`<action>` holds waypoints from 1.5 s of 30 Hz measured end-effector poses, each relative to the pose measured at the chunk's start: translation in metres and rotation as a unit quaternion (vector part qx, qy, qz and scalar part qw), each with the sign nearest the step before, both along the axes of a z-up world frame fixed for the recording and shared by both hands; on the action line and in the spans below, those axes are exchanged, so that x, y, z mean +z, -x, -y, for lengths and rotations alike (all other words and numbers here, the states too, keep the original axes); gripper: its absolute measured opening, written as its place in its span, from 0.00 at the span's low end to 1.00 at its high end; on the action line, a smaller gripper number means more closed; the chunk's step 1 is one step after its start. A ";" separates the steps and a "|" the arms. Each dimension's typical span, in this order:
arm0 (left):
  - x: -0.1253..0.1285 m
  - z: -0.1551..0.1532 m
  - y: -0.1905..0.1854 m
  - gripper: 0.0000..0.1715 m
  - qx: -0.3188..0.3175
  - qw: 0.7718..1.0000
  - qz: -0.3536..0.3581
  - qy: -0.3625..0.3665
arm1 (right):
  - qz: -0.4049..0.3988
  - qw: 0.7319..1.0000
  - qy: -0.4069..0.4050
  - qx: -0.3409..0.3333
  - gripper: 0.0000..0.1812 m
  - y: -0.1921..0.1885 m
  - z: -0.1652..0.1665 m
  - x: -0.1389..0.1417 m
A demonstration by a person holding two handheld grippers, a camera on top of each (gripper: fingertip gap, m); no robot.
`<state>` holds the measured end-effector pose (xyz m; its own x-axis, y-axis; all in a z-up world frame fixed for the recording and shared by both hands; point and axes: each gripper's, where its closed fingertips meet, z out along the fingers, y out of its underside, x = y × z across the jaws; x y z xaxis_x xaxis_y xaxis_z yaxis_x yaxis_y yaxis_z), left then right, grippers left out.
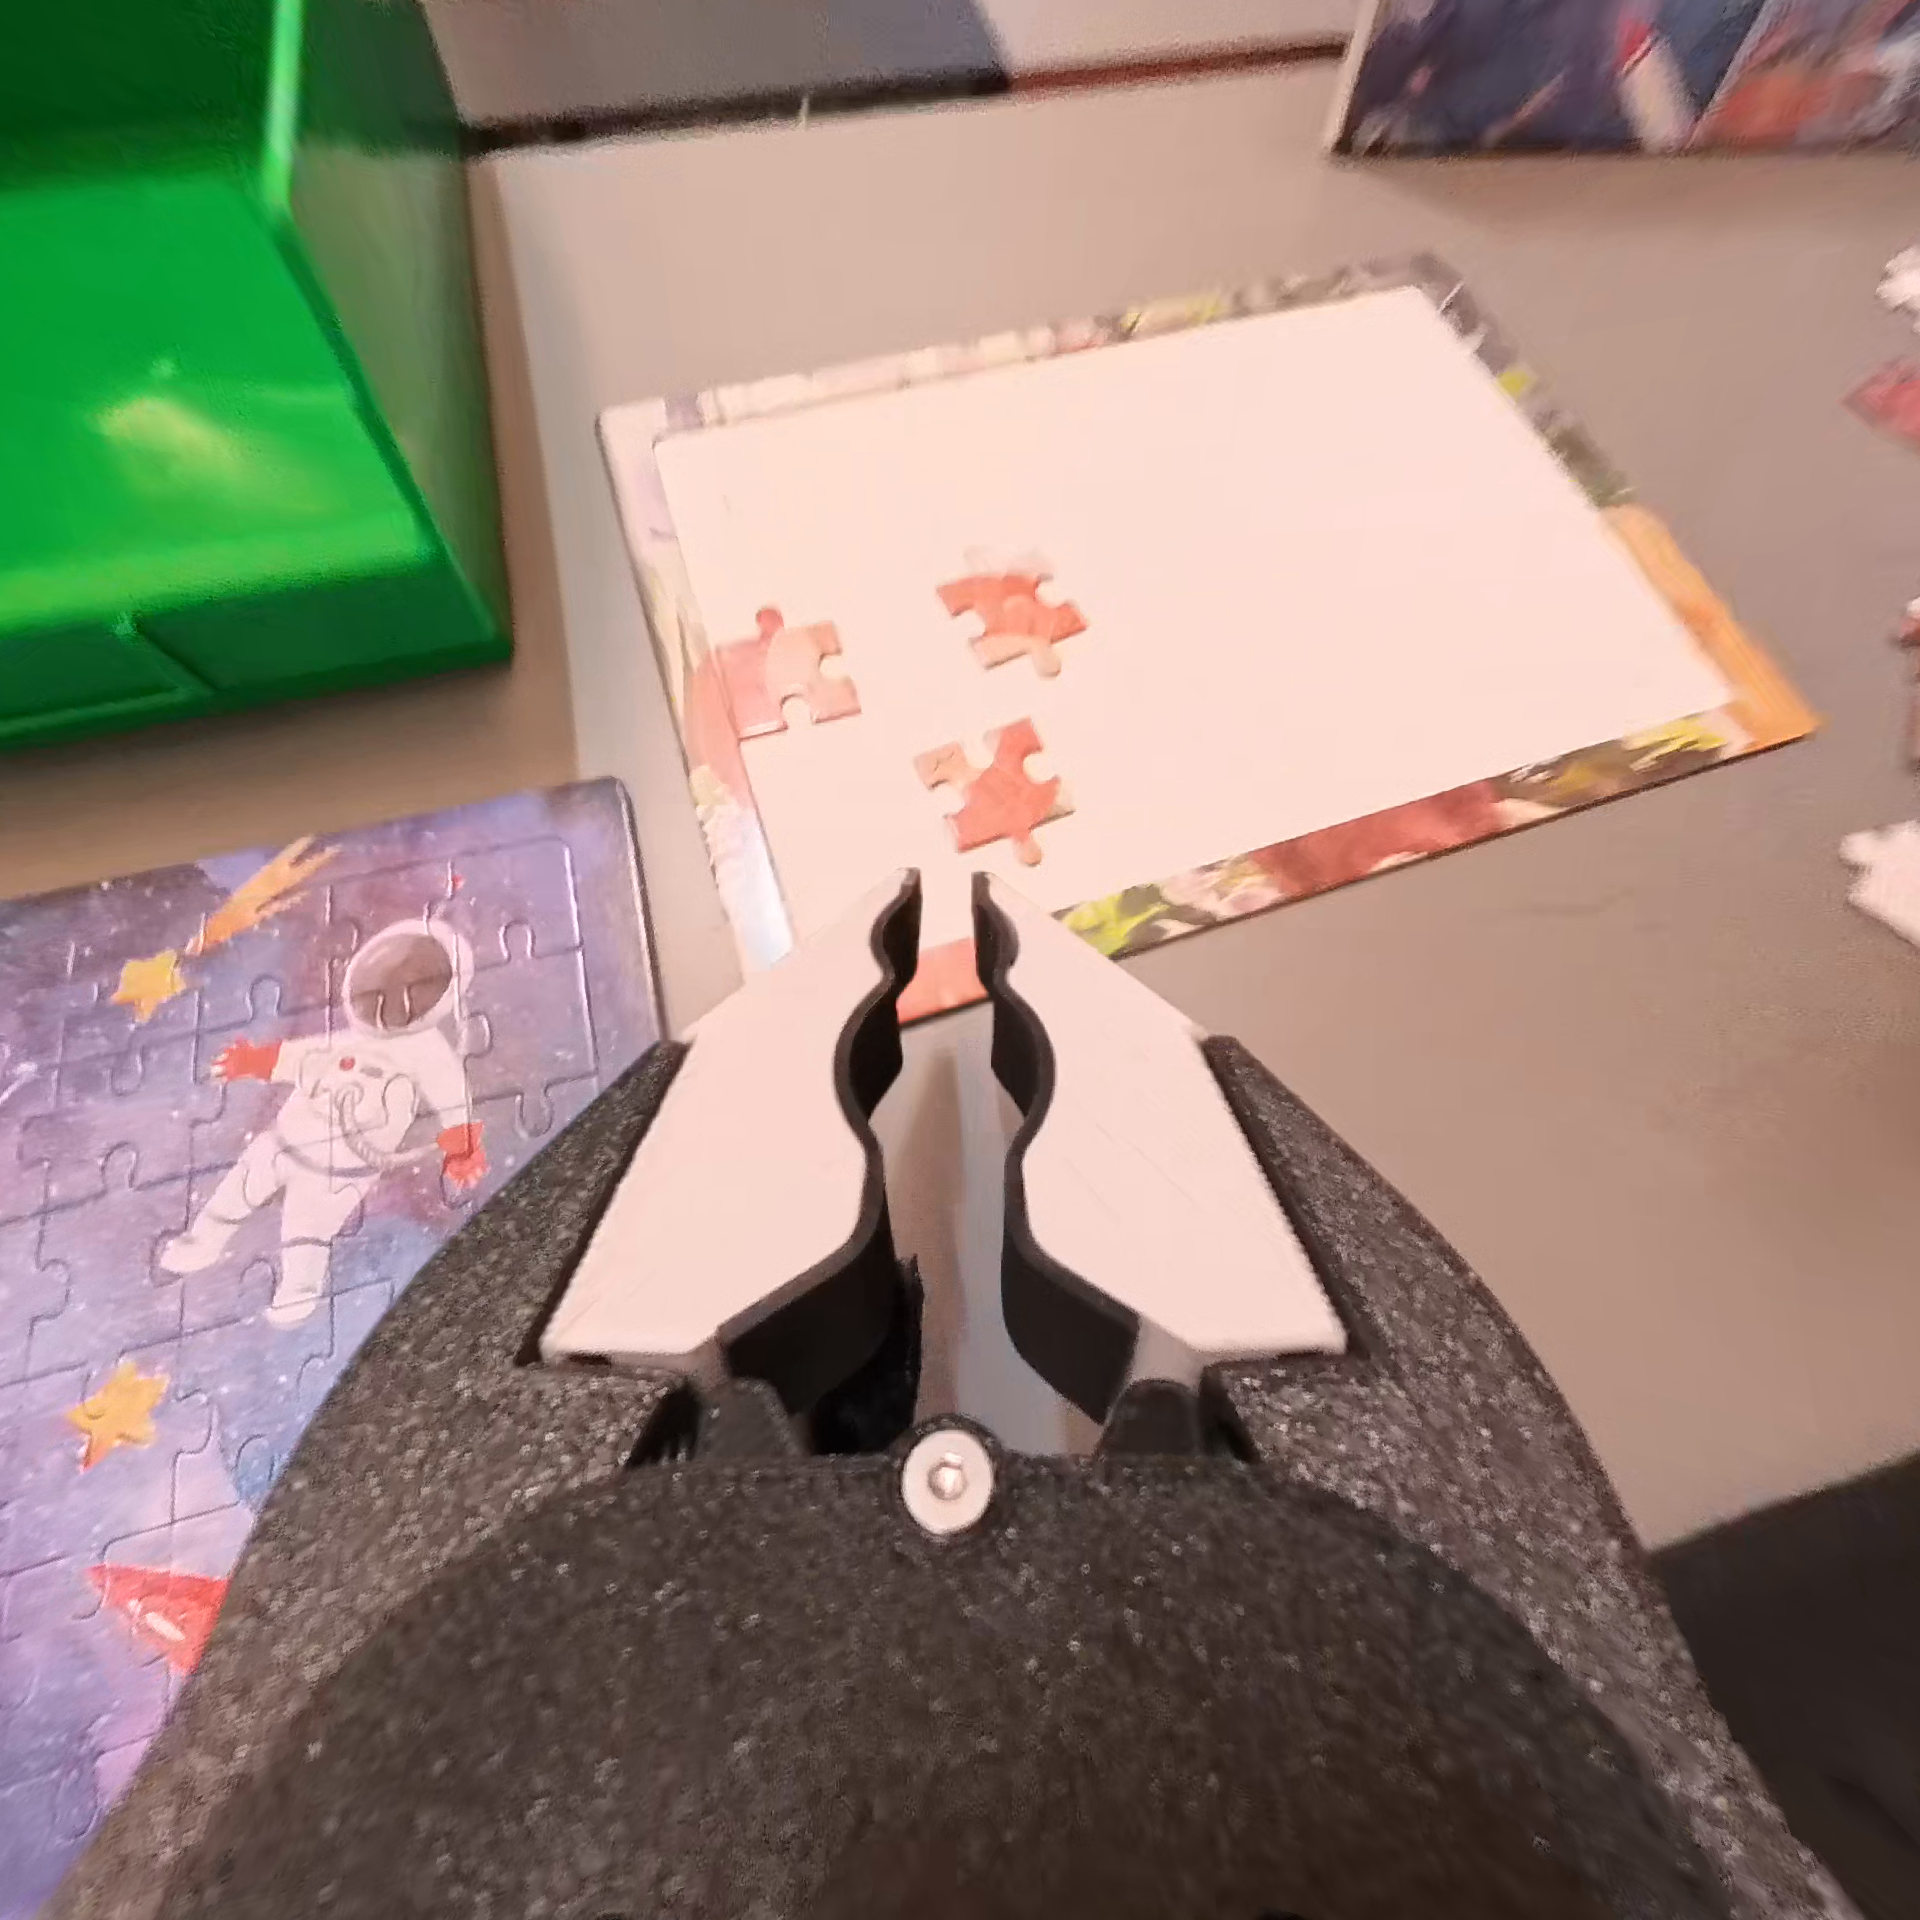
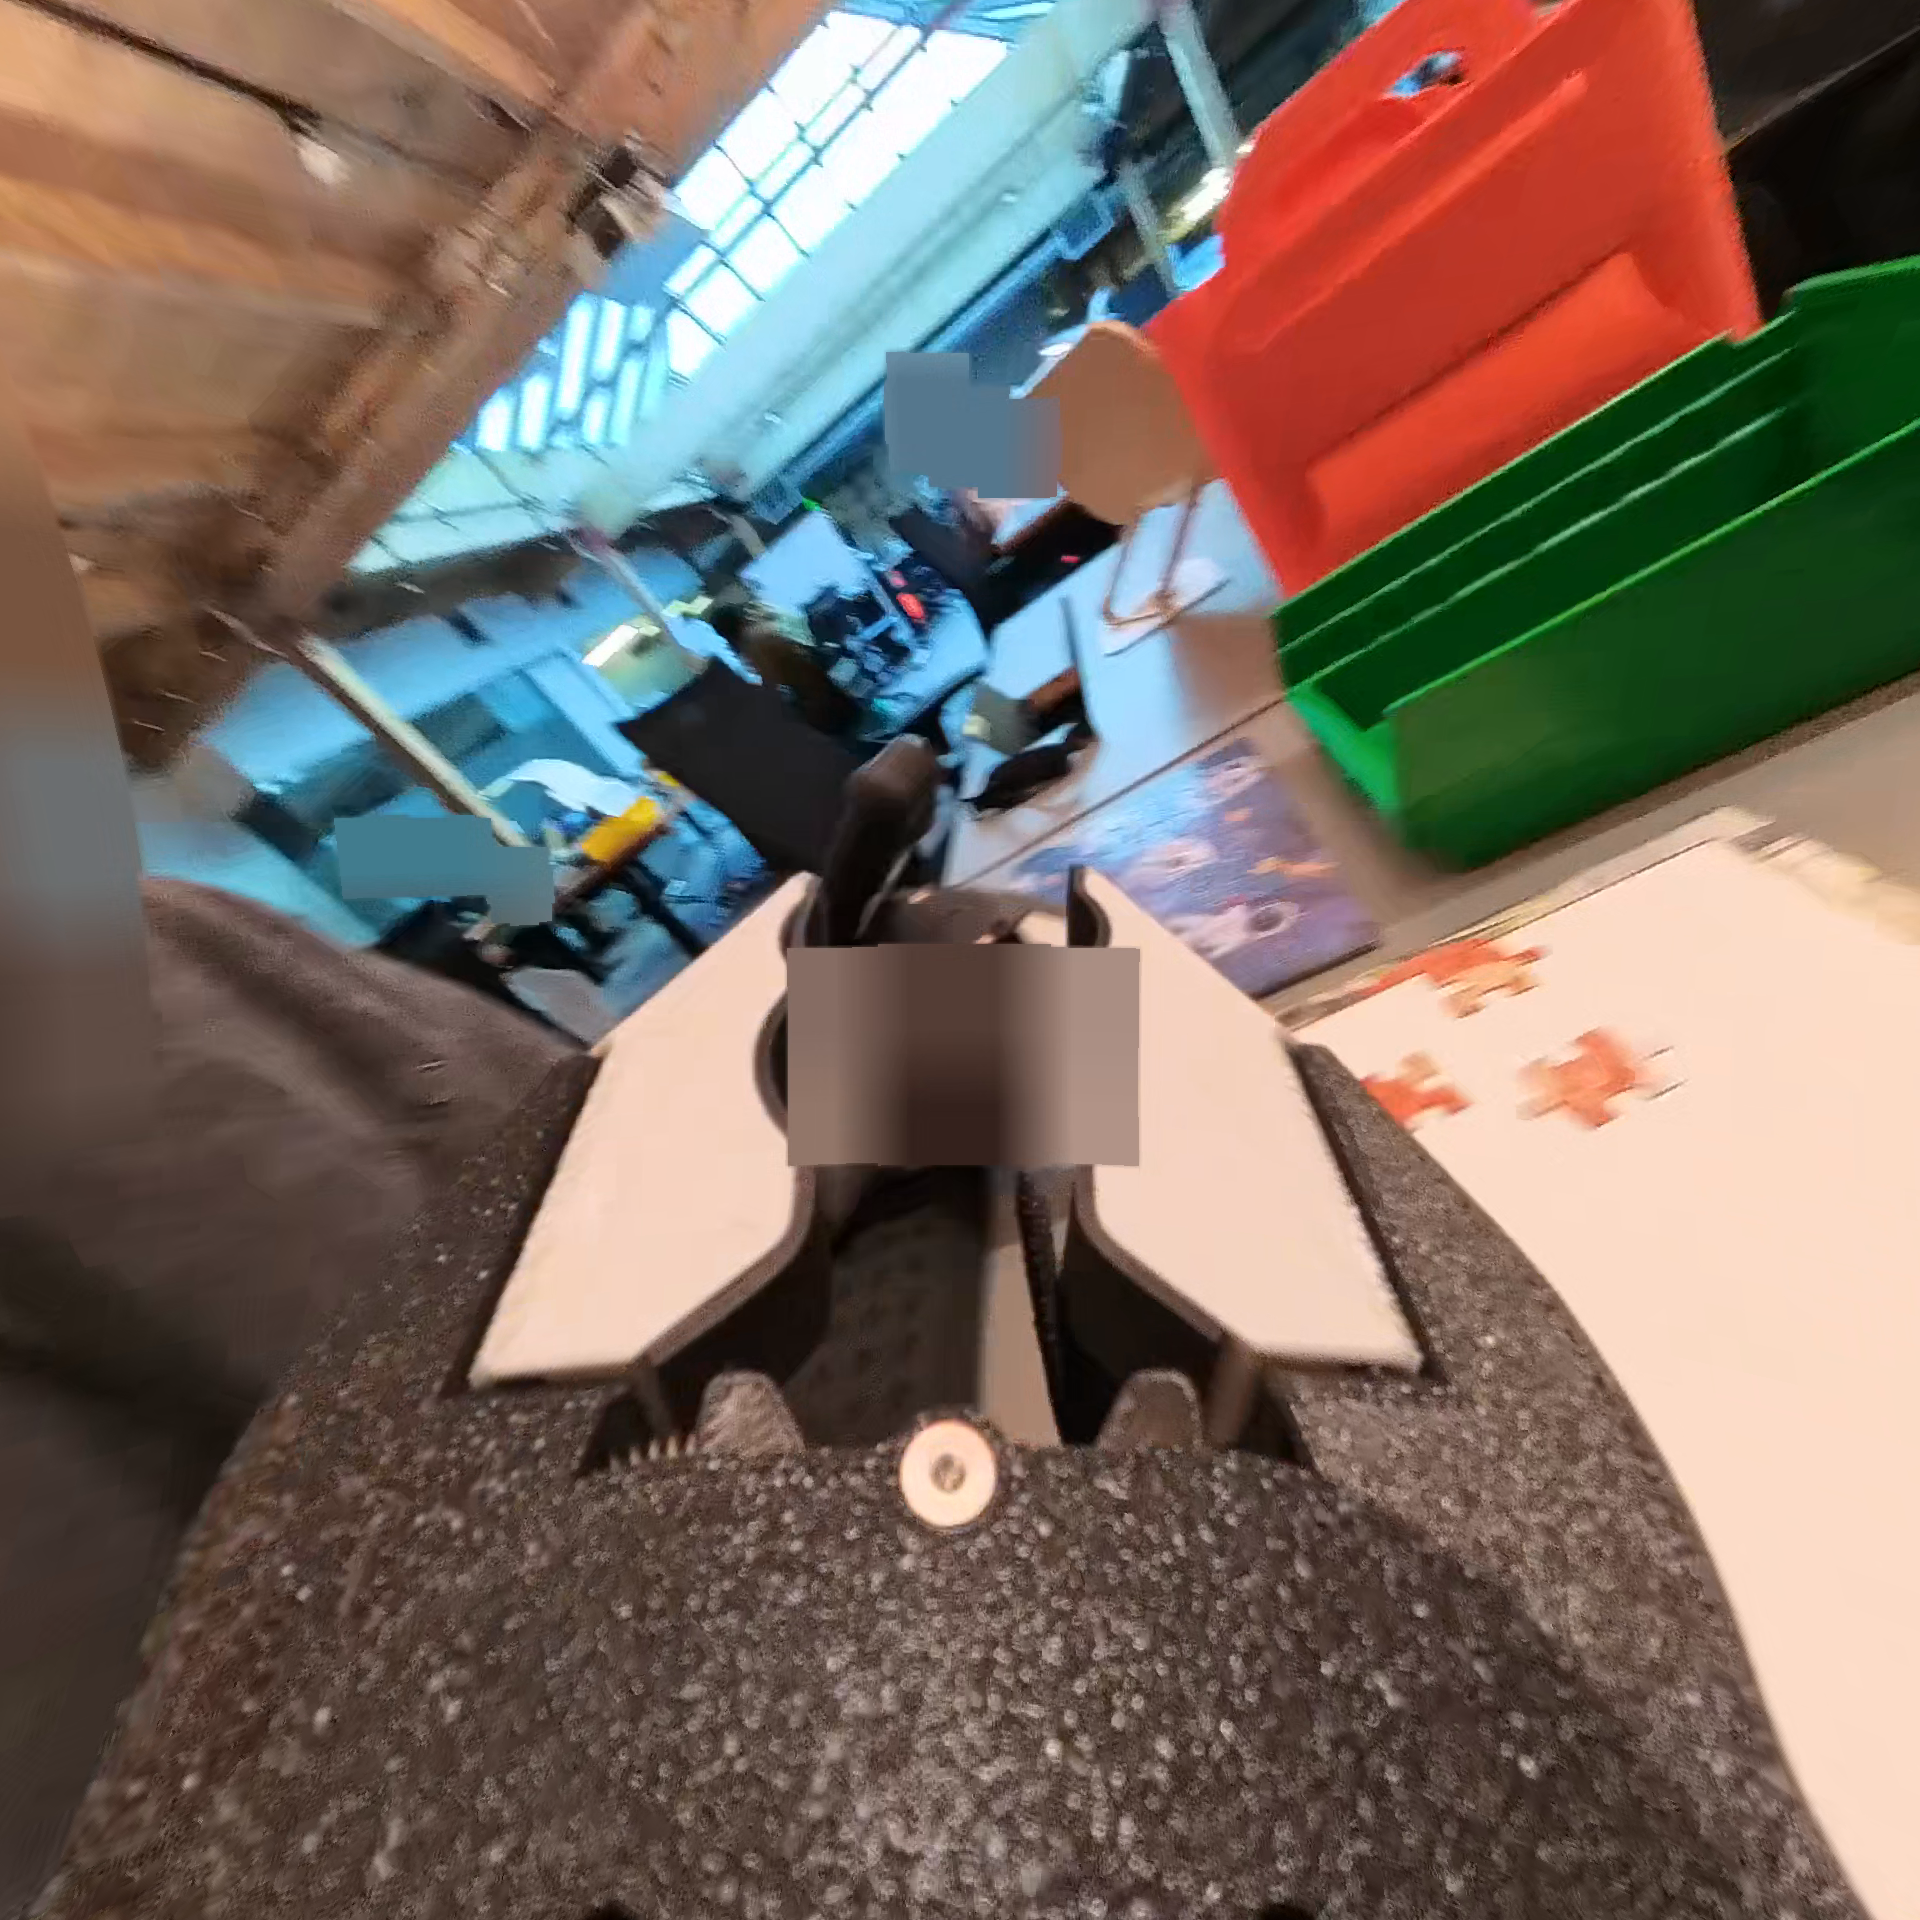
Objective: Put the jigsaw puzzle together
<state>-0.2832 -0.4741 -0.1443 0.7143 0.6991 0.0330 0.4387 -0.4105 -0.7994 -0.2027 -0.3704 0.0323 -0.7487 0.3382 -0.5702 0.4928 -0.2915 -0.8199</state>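
Orange puzzle pieces (image 2: 1507, 1049) blur; a mosaic patch hides the right gripper's (image 2: 940, 904) gap.

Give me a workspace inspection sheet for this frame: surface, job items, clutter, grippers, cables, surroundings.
Surface: grey tabletop, bare in front of the tray.
Job's things: puzzle tray with a printed border and a white, mostly unfilled middle; three orange puzzle pieces lie in it, apart from each other. More loose pieces at the right edge, blurred.
Clutter: finished astronaut puzzle to the left of the tray; green bin; red bin behind the green one; a printed board or box at the back.
Grippers: left hand-held gripper above the tray's near edge, narrow gap, holding nothing. Right hand-held gripper open, empty, aimed away from the table.
Cables: nothing seen.
Surroundings: blurred workshop with desks and ceiling windows.
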 end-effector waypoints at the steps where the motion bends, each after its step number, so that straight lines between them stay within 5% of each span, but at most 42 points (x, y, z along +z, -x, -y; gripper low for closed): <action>1: 0.010 -0.004 -0.004 0.05 -0.009 1.000 -0.003 -0.017 | 0.000 1.000 0.024 0.013 0.27 -0.022 -0.006 0.005; 4: 0.040 -0.024 -0.026 0.09 -0.061 0.995 -0.003 -0.081 | -0.016 0.994 0.100 0.028 0.33 -0.084 -0.035 0.017; 8: 0.083 -0.061 -0.074 0.16 -0.155 0.970 -0.003 -0.190 | -0.060 0.991 0.105 -0.049 0.42 -0.141 -0.091 0.007; 14: 0.098 -0.127 -0.152 0.21 -0.290 0.918 0.011 -0.269 | -0.144 0.962 0.205 -0.109 0.38 -0.222 -0.164 0.001; 19: 0.109 -0.169 -0.192 0.20 -0.336 0.861 0.091 -0.371 | -0.147 0.946 0.266 -0.115 0.34 -0.235 -0.187 -0.001; 32: 0.089 -0.173 -0.197 0.18 -0.341 0.860 0.117 -0.361 | -0.118 0.954 0.247 -0.123 0.31 -0.220 -0.186 -0.017; 35: 0.085 -0.173 -0.195 0.18 -0.332 0.868 0.110 -0.351 | -0.107 0.962 0.199 -0.155 0.30 -0.209 -0.185 -0.026; 37: 0.083 -0.174 -0.194 0.18 -0.327 0.875 0.102 -0.342 | -0.095 0.961 0.095 -0.243 0.26 -0.195 -0.200 -0.041; 41: 0.081 -0.174 -0.195 0.18 -0.326 0.879 0.097 -0.334 | -0.045 0.906 -0.094 -0.410 0.22 -0.195 -0.251 -0.068; 43: 0.078 -0.176 -0.195 0.18 -0.324 0.883 0.094 -0.325 | 0.009 0.854 -0.201 -0.479 0.18 -0.205 -0.273 -0.097; 45: 0.075 -0.178 -0.197 0.18 -0.327 0.887 0.090 -0.314 | 0.057 0.833 -0.273 -0.478 0.18 -0.217 -0.270 -0.124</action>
<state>-0.0865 -0.2964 -0.0690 0.9044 -0.0593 0.4225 0.4134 -0.1235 -0.9021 0.0147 -0.1001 -0.0918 0.0605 0.9810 -0.1845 0.3328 -0.1941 -0.9228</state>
